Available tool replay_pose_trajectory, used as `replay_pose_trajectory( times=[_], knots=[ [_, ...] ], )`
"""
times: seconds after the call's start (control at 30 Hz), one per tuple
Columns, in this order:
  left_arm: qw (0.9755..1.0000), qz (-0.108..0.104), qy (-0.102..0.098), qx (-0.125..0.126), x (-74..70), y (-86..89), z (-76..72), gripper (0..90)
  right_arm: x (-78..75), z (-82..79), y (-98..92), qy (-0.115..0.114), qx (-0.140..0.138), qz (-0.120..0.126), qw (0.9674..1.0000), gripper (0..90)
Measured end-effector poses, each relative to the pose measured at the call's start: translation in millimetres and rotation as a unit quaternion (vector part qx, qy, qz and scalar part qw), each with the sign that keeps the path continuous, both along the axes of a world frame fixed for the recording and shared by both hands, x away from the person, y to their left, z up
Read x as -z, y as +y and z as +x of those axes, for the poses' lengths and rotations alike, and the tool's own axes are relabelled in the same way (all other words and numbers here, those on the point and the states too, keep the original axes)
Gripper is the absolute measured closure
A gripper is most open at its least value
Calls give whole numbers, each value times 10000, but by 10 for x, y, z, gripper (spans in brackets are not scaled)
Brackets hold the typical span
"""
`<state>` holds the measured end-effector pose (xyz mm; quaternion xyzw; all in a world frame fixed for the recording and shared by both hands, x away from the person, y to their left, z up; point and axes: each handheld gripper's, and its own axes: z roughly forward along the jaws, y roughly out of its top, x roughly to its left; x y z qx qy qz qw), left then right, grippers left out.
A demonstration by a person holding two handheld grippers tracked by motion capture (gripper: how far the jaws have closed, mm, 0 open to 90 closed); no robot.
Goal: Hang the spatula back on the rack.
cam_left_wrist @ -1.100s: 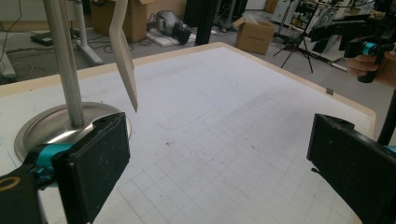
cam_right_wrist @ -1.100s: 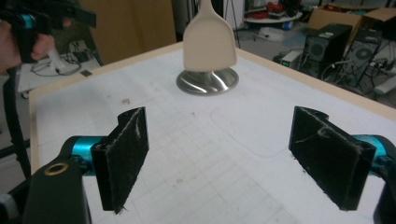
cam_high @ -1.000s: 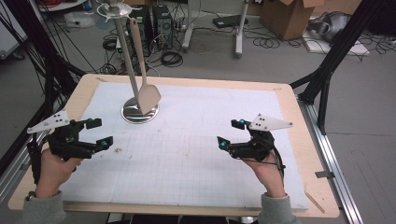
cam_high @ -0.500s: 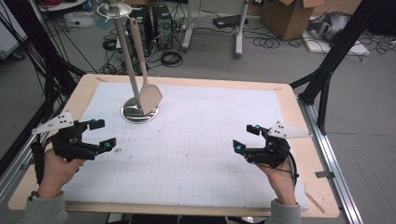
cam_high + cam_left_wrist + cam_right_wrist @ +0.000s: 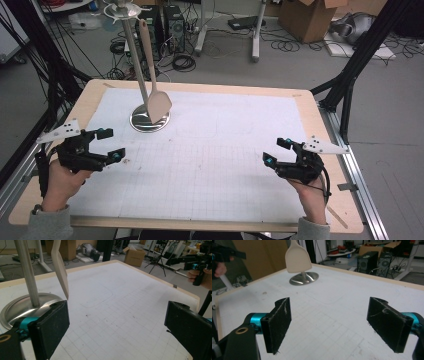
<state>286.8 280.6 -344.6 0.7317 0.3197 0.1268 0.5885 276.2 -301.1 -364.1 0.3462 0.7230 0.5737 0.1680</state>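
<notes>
**Both grippers open, spatula on its stand**

Left gripper [image 5: 109, 145] near tabletop's left edge, jaws wide, nothing btwn them. Right gripper [image 5: 276, 151] near right edge, jaws apart, empty. Spatula [image 5: 158, 106] hangs at stand [image 5: 149, 120], far-left area; blade probably just above the base.

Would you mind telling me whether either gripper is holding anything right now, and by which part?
Nothing is held. The left gripper and right gripper both have open, empty jaws; the spatula hangs untouched from the stand.
</notes>
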Motion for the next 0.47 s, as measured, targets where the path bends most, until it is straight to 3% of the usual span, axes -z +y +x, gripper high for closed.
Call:
replay_pose_trajectory(
  times=[0.1, 0.27, 0.4, 0.47],
  knots=[
    [10000, 28, 10, -4, 14, -3, 8, 64, 21, 8, -25, 0, 51, -65, 10000, 193],
    [10000, 89, 0, 0, 29, -8, 6, 63, 0, 20, -31, -33, 31, 46, 10000, 192],
    [9999, 106, -56, -28, 22, 33, -16, 64, -59, 4, 6, -189, -7, 179, 9997, 193],
    [9999, 131, -81, -66, 25, 58, -24, 64, -89, -7, 30, -237, -44, 131, 9996, 193]
  ],
)
